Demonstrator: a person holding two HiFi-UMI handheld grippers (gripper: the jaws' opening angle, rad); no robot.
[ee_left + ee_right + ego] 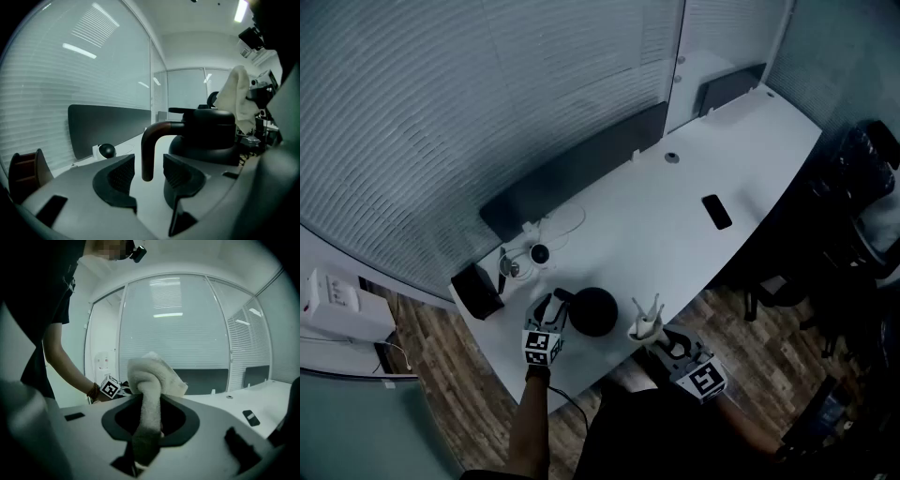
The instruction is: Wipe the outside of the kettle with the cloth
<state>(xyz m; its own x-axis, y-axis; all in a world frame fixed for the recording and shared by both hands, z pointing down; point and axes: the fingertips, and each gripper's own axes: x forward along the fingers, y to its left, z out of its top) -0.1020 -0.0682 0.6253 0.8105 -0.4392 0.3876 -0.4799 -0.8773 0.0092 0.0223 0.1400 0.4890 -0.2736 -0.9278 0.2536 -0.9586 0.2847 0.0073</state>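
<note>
left claw (149, 173): wide, straddling kettle handle (154, 130), not gripping
right claw (149, 422): clamped on cloth (151, 376)
risk: unheld kettle (206, 136) slides or tips on surface (675, 225) under wiping push

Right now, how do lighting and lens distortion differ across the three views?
Head view: dim, bluish, the table edge bows, the kettle a featureless dark shape. Left gripper view: fisheye with dark corners, light streaks glaring on the glass wall. Right gripper view: same curvature; the cloth looms large.
</note>
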